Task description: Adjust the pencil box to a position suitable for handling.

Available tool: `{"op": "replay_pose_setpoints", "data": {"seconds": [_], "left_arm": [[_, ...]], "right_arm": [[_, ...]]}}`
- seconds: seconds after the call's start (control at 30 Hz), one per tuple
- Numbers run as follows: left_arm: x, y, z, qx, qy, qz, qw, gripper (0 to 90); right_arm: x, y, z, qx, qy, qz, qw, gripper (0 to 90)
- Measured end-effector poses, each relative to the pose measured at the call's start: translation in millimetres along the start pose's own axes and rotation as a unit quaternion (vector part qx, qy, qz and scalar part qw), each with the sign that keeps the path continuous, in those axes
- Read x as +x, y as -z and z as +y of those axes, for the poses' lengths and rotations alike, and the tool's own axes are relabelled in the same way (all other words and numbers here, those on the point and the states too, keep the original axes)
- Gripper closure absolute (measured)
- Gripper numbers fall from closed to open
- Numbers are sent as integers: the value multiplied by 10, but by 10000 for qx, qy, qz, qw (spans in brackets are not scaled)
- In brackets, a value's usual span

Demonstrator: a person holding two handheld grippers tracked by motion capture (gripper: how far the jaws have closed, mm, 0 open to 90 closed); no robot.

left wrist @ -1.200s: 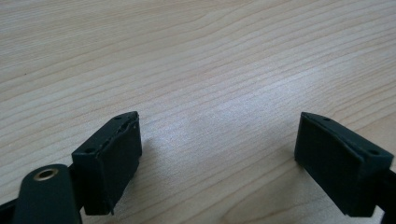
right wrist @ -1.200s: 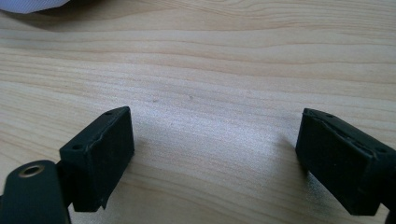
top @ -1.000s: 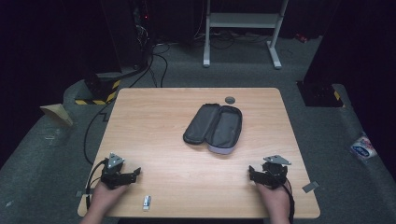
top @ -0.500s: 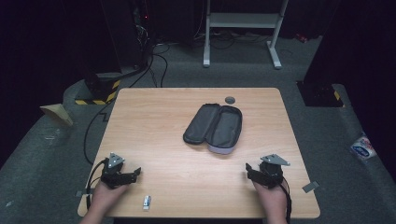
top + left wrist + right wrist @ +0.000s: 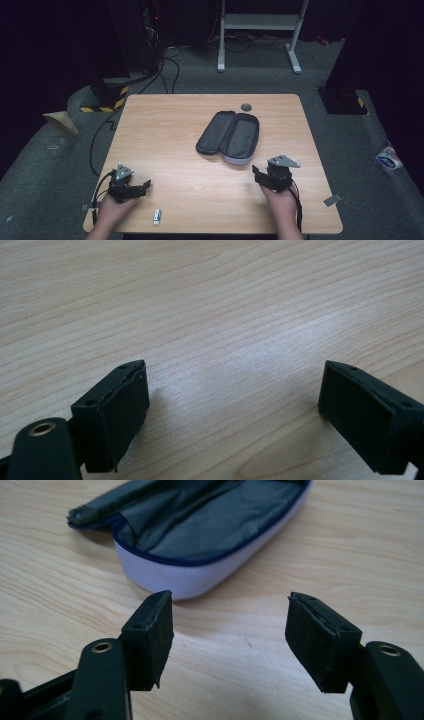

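A light wooden worktop [image 5: 165, 135] seen from above, standing on grey carpet in a dark room. Near the centre lies a zipped pouch [image 5: 229, 136], opened flat with its two halves side by side, dark grey lining upward and a pale lilac outer shell visible at its near edge. A small dark round object [image 5: 246, 107] rests just beyond the pouch, toward the far edge. A small white stick-shaped item [image 5: 157, 216] lies close to the near edge, just to the right of the left hand [image 5: 111, 212]. The left gripper [image 5: 141, 187], held low at the near left corner, points rightward along the surface; in the left gripper view its jaws stand wide apart, released, with bare wood grain between them. The right gripper [image 5: 256, 174], held by the right hand [image 5: 280, 202] at the near right, carries a grey three-cornered plate and points toward the pouch, apart from it. In the right gripper view its jaws are likewise spread and grasp nothing, with the pale shell of the pouch [image 5: 200, 535] lying just ahead of their tips. A black cable [image 5: 97, 145] trails off the left edge to the floor.
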State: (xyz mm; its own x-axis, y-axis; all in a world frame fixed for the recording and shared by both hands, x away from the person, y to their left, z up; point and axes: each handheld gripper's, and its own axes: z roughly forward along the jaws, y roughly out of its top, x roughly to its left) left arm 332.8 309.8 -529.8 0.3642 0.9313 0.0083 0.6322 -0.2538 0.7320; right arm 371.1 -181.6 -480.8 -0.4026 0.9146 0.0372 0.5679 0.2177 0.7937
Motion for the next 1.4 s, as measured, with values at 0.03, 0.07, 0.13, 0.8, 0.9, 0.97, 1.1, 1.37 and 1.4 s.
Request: {"op": "replay_pose_setpoints", "data": {"seconds": [0.03,0.07,0.13,0.8,0.9,0.97,1.1,1.37,1.4], "left_arm": [[1,1,1,9,-4,-4,10000,135],[1,1,1,9,-4,-4,10000,135],[1,1,0,7,-5,-4,10000,135],[0,1,0,-15,-19,-25,10000,146],[-1,1,-1,-13,-12,-26,10000,146],[-2,2,-1,-13,-9,-26,10000,146],[-3,6,-5,-13,-1,-34,10000,149],[-1,6,-5,-17,-7,-34,10000,150],[-1,6,-5,-17,-7,-34,10000,150]], "right_arm": [[34,-13,55,-52,15,87,9999,358],[51,-22,84,-80,35,105,9999,357],[83,-36,141,-124,71,131,9998,355],[200,-189,390,-162,226,301,9992,365],[230,-251,406,-89,274,373,9989,372],[249,-275,411,-54,268,408,9988,383],[284,-323,404,12,362,454,9983,404],[382,-449,392,158,513,587,9968,454],[382,-449,392,158,513,587,9968,454]]}}
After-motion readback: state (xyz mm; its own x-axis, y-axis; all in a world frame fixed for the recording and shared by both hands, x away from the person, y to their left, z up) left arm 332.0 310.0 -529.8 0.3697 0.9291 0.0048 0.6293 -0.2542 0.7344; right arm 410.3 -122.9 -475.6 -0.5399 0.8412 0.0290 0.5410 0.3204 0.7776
